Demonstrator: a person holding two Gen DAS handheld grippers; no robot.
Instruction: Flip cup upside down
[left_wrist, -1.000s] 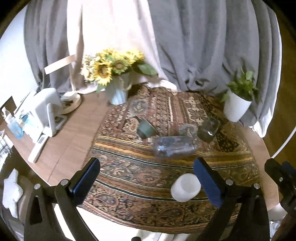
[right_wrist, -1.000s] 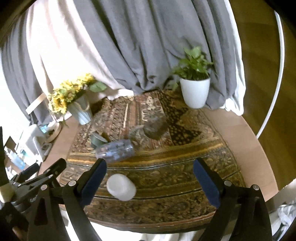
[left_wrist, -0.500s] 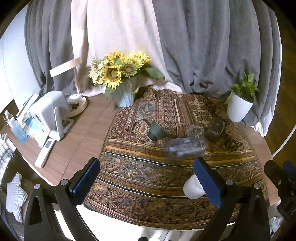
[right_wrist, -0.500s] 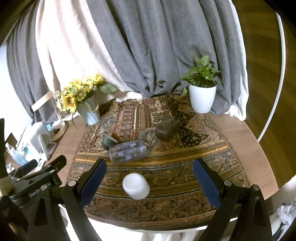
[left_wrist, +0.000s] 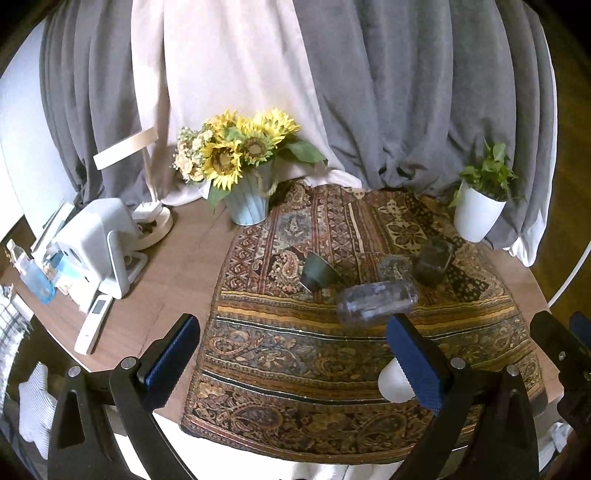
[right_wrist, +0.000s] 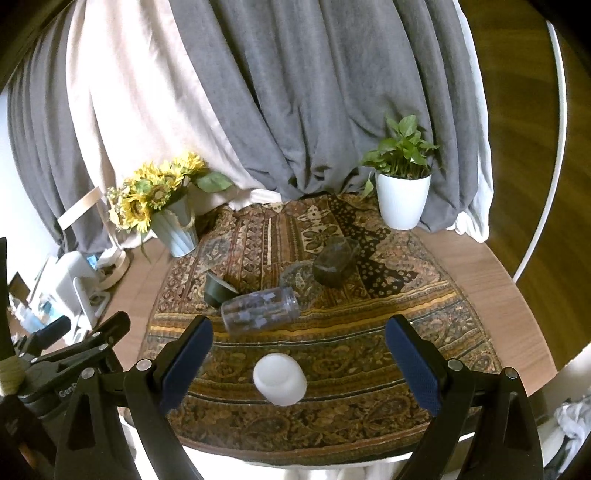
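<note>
Now, left to right:
Left hand-held gripper (left_wrist: 291, 354): hovering, jaws spread wide, gripping nothing.
White cup (right_wrist: 280, 379): sitting on the patterned cloth (right_wrist: 369, 354), lower centre of the right view.
Right hand-held gripper (right_wrist: 295, 354): gaping open above it.

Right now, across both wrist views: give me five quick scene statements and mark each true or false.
1. The white cup stands on the patterned cloth, nearest of the cups. True.
2. The right gripper is clamped on the white cup. False: its jaws are wide open and apart from it.
3. The clear plastic cup lies on its side. True.
4. The left gripper holds the dark green cup. False: it is open and empty; that cup lies tilted on the cloth.
5. The sunflower vase stands at the right of the table. False: it is back left; the white potted plant is back right.
</note>
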